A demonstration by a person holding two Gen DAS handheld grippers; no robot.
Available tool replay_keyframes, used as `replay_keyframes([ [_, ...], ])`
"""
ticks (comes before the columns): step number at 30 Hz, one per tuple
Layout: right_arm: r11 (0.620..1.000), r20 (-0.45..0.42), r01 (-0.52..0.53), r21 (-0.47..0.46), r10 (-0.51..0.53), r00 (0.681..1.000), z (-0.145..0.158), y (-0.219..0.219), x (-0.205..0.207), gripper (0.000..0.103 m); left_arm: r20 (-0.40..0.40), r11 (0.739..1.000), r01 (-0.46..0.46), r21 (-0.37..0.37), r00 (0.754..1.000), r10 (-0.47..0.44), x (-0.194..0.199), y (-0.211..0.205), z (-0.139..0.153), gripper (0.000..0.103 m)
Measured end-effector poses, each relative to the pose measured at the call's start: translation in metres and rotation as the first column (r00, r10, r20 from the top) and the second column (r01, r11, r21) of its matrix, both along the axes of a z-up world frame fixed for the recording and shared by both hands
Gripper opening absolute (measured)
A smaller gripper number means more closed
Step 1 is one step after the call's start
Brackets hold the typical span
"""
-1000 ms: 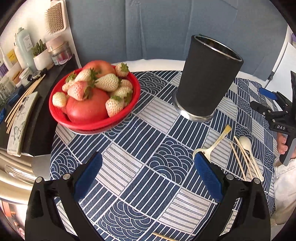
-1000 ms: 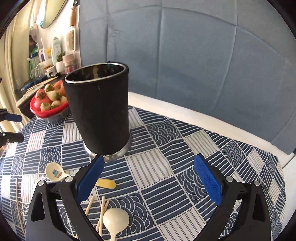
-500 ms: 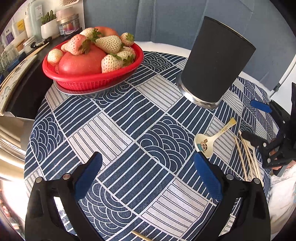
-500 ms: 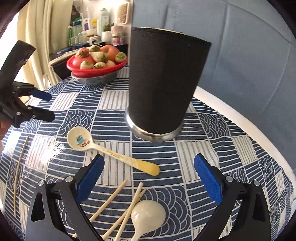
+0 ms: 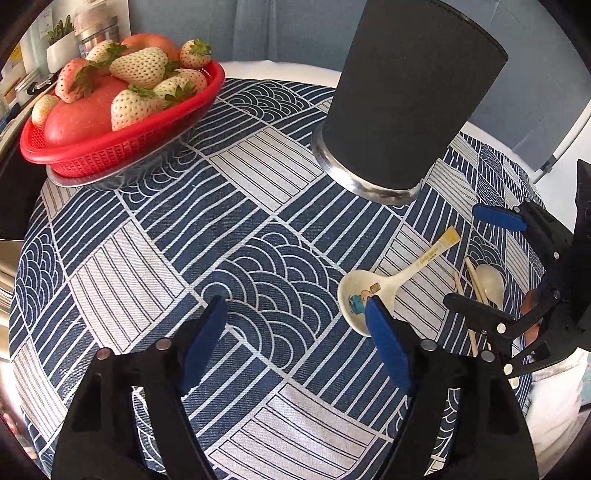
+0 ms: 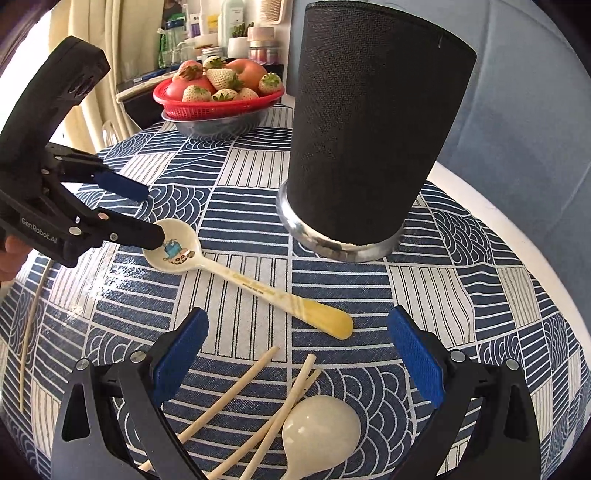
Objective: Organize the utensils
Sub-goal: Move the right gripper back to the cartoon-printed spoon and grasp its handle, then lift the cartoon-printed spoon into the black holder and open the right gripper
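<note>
Both tongs are spread: the left tongs (image 5: pixel 295 314) reach the cartoon spoon (image 6: pixel 177 251), while chopsticks (image 6: pixel 236 402) lie between the right tongs (image 6: pixel 297 328).

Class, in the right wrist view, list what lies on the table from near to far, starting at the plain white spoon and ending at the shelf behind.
Plain spoon → cartoon spoon → black holder → fruit basket → shelf bottles.
</note>
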State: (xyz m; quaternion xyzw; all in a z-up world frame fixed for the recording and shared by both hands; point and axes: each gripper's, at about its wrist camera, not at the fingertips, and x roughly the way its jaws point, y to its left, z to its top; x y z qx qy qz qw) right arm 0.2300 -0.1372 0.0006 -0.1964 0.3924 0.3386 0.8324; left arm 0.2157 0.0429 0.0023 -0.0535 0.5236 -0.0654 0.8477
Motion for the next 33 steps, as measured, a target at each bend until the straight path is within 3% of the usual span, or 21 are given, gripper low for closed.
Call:
replay_keyframes([
  [1, 1.0, 0.0, 0.001, 0.002, -0.001, 1.0, 0.0, 0.0, 0.0, 0.093, -0.001, 1.0, 0.007, 0.007, 1.0, -0.007, 0.002, -0.003, 0.0, 0.072],
  [2, 1.0, -0.002, 0.0, 0.004, 0.0, 1.0, -0.001, 0.0, 0.0, 0.093, 0.002, 1.0, 0.019, 0.021, 1.0, -0.019, 0.003, -0.007, 0.0, 0.059],
  [3, 1.0, -0.006, 0.0, 0.004, 0.0, 1.0, -0.001, 0.0, 0.0, 0.093, 0.001, 0.999, 0.037, 0.026, 0.999, -0.037, 0.004, -0.013, 0.001, 0.03],
  [4, 1.0, -0.006, 0.002, 0.004, -0.002, 1.0, -0.002, 0.0, 0.0, 0.093, -0.009, 0.998, 0.058, 0.01, 0.998, -0.058, 0.005, -0.017, 0.001, 0.014],
  [5, 1.0, -0.006, 0.002, 0.006, -0.002, 1.0, -0.002, -0.001, 0.0, 0.093, -0.005, 0.997, 0.071, 0.015, 0.997, -0.071, 0.006, -0.021, 0.003, 0.009],
  [10, 0.999, -0.027, -0.009, 0.036, 0.01, 1.0, 0.001, -0.004, -0.001, 0.093, 0.028, 0.986, 0.127, 0.112, 0.991, -0.131, 0.0, -0.038, 0.01, 0.007],
  [24, 1.0, 0.063, -0.027, -0.004, 0.027, 0.998, 0.003, 0.009, -0.009, 0.091, 0.06, 0.975, 0.158, 0.157, 0.984, -0.169, -0.01, -0.04, 0.026, 0.005],
  [25, 1.0, 0.064, -0.029, -0.004, 0.029, 0.998, 0.004, 0.01, -0.009, 0.088, 0.065, 0.974, 0.16, 0.159, 0.983, -0.172, -0.012, -0.04, 0.027, 0.005],
  [27, 0.999, 0.046, -0.039, 0.002, 0.039, 0.998, 0.004, 0.013, -0.007, 0.037, 0.082, 0.974, 0.159, 0.162, 0.981, -0.174, -0.014, -0.041, 0.031, 0.004],
  [29, 0.998, 0.094, -0.066, -0.013, 0.067, 0.993, 0.007, 0.017, -0.014, 0.03, 0.111, 0.972, 0.153, 0.181, 0.978, -0.175, -0.018, -0.043, 0.037, 0.004],
  [30, 0.997, 0.127, -0.072, -0.021, 0.074, 0.989, 0.009, 0.019, -0.018, 0.011, 0.12, 0.971, 0.152, 0.186, 0.977, -0.176, -0.019, -0.043, 0.04, 0.005],
  [31, 0.998, 0.145, -0.057, -0.018, 0.06, 0.988, 0.012, 0.019, -0.018, 0.001, 0.121, 0.972, 0.148, 0.182, 0.978, -0.172, -0.019, -0.042, 0.041, 0.005],
  [33, 0.999, 0.122, -0.043, 0.014, 0.041, 0.992, 0.015, 0.015, -0.013, 0.0, 0.121, 0.977, 0.146, 0.156, 0.979, -0.166, -0.019, -0.039, 0.043, 0.005],
])
